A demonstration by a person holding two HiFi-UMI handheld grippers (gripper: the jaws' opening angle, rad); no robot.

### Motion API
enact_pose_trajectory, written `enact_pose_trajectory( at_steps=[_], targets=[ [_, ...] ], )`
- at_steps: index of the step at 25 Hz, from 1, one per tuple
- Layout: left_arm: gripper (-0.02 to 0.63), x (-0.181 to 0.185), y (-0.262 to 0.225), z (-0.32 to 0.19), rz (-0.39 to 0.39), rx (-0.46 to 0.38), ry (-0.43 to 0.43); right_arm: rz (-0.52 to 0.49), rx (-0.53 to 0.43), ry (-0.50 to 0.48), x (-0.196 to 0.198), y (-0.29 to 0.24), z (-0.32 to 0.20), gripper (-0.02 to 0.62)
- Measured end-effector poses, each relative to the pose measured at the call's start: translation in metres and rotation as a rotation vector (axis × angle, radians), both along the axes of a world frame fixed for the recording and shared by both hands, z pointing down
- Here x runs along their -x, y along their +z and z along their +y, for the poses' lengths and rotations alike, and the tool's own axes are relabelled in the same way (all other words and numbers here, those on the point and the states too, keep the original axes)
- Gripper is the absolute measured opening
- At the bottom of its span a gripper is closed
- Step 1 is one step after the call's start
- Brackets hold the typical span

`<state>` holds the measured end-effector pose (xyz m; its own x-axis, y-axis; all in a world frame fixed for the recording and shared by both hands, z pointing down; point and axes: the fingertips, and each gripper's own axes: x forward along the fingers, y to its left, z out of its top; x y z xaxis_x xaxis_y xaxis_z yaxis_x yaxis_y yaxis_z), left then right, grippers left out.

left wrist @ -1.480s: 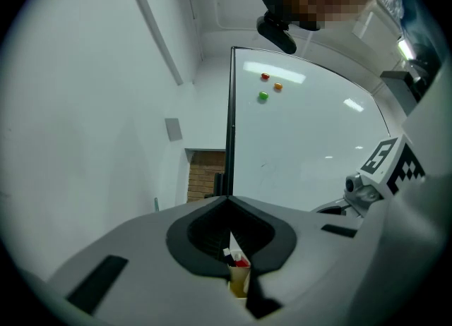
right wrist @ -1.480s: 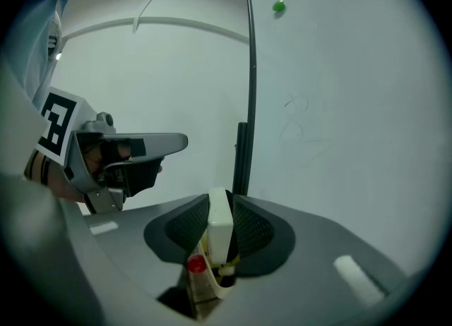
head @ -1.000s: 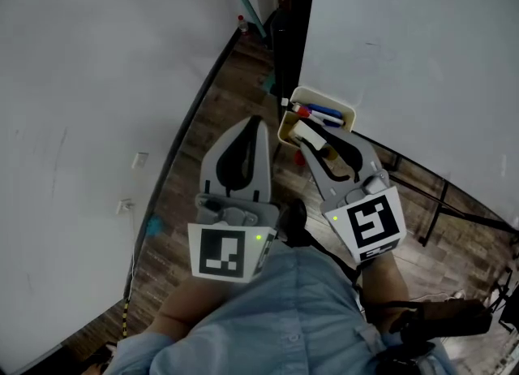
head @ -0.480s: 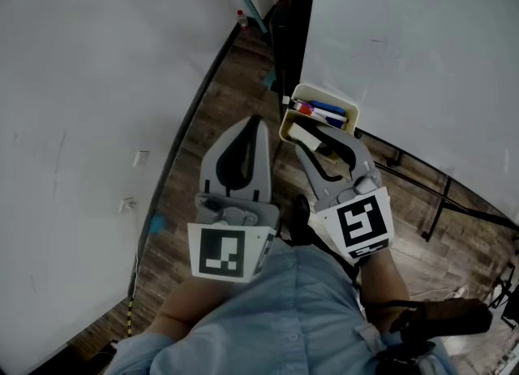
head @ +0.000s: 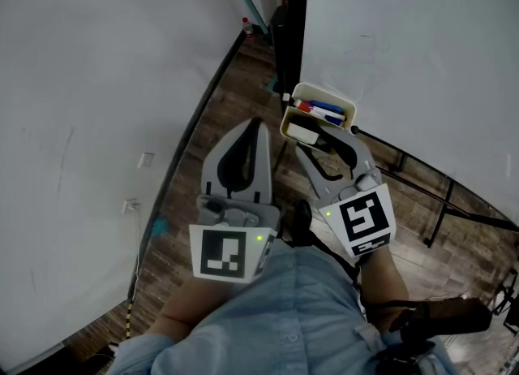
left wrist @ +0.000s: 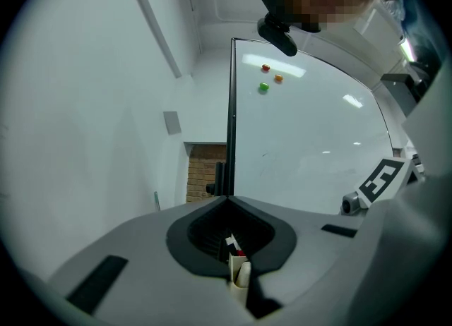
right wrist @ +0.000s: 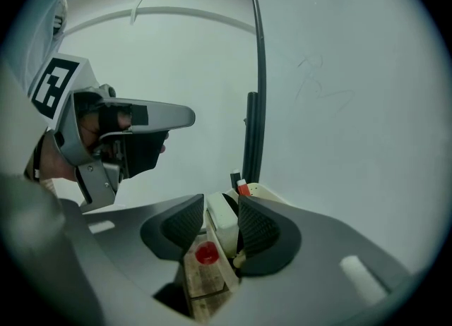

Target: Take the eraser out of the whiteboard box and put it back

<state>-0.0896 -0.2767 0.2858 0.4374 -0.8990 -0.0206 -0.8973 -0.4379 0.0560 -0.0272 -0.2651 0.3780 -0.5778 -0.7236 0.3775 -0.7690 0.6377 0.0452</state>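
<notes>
The cream whiteboard box (head: 346,107) hangs at the whiteboard's lower edge. In it lies the white eraser (head: 305,132), beside red and blue markers (head: 321,110). My right gripper (head: 318,140) reaches to the box's near rim. Its jaws are opening around the eraser (right wrist: 223,220), and a gap shows at the left pad (right wrist: 182,223). My left gripper (head: 258,124) hovers to the left of the box, shut and empty. In the left gripper view the left gripper (left wrist: 227,203) shows its jaws meeting at the tip.
A whiteboard (head: 422,40) on a black frame stands to the right, with a black post (head: 290,16) at its edge. A white wall (head: 89,81) is on the left. Wood floor runs between. A red round object (right wrist: 206,252) lies on the floor below the box.
The right gripper's jaws have spread wider, and the eraser has gone from tilted at the box's rim to lying in the box. The left gripper has stayed put.
</notes>
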Motion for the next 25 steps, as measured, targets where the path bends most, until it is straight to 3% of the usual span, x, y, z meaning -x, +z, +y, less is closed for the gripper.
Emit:
enact_pose_trajectory(
  at_steps=[8, 17, 25],
  targets=[
    [0.005, -0.005, -0.022, 0.016, -0.001, -0.066, -0.014, -0.109, -0.079, 0.027, -0.015, -0.041, 0.008, 0.146],
    [0.006, -0.007, -0.053, 0.033, -0.002, -0.137, -0.03, -0.246, -0.296, 0.093, -0.042, -0.126, 0.012, 0.004],
    [0.006, -0.006, -0.069, 0.038, -0.008, -0.198, -0.056, -0.267, -0.38, 0.077, -0.043, -0.158, 0.015, 0.0]
  ],
)
